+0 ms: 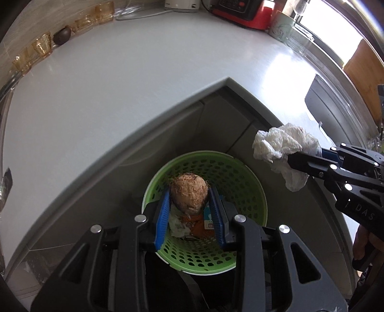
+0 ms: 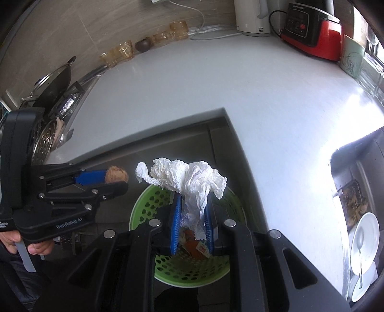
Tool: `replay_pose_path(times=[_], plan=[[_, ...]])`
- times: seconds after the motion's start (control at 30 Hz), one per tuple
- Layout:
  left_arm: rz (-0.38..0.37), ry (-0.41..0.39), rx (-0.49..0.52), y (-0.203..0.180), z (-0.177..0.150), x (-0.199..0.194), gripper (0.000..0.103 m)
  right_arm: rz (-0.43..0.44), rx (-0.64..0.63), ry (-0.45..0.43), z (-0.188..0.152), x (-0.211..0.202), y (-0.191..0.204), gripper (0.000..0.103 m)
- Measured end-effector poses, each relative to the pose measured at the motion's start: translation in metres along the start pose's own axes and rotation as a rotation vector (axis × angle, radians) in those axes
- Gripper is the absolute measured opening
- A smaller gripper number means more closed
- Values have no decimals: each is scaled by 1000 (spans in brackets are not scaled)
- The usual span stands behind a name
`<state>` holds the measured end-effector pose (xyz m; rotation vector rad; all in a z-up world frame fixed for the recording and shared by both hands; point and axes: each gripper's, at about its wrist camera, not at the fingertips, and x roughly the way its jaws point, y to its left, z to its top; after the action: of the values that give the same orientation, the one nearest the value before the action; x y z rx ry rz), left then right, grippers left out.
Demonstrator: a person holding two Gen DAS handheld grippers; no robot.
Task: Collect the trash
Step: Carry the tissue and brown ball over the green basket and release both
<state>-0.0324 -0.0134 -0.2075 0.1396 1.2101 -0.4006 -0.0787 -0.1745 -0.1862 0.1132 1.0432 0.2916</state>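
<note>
My left gripper (image 1: 189, 192) is shut on a brown fibrous husk ball (image 1: 189, 195) and holds it above a green perforated trash basket (image 1: 237, 177) on the floor by the counter corner. The basket holds crumpled paper and an orange wrapper (image 1: 199, 224). My right gripper (image 2: 192, 201) is shut on a crumpled white paper towel (image 2: 189, 178) above the same basket (image 2: 144, 206). The right gripper with the towel (image 1: 280, 148) shows at the right of the left wrist view. The left gripper with the husk ball (image 2: 116, 175) shows at the left of the right wrist view.
A white L-shaped countertop (image 1: 120, 84) wraps around the basket. At its back stand amber glasses (image 2: 120, 51), a white kettle (image 2: 252, 16) and a red and black appliance (image 2: 312, 28). A sink (image 2: 355, 187) with a white plate and spoon (image 2: 362, 242) lies at right. A pot lid (image 2: 45, 141) is at left.
</note>
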Motion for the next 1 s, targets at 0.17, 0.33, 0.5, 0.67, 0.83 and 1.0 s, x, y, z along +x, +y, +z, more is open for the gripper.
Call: replay_pose_path(times=[0.17, 0.33, 0.5, 0.67, 0.83, 1.0], plan=[[-32, 45, 24, -13, -9, 13, 32, -4, 5, 3, -10, -3, -3, 18], [-64, 120, 26, -20, -19, 37, 45, -7, 21, 9, -18, -3, -7, 18], [-60, 158, 18, -19, -22, 46, 65, -9, 28, 21, -22, -2, -12, 19], [-1, 58, -38, 8, -14, 12, 80, -7, 3, 46, -26, 4, -8, 19], [106, -19, -94, 39, -11, -21, 85, -2, -48, 95, -30, 24, 5, 19], [172, -43, -168, 61, -11, -33, 88, 0, -106, 166, -38, 61, 20, 22]])
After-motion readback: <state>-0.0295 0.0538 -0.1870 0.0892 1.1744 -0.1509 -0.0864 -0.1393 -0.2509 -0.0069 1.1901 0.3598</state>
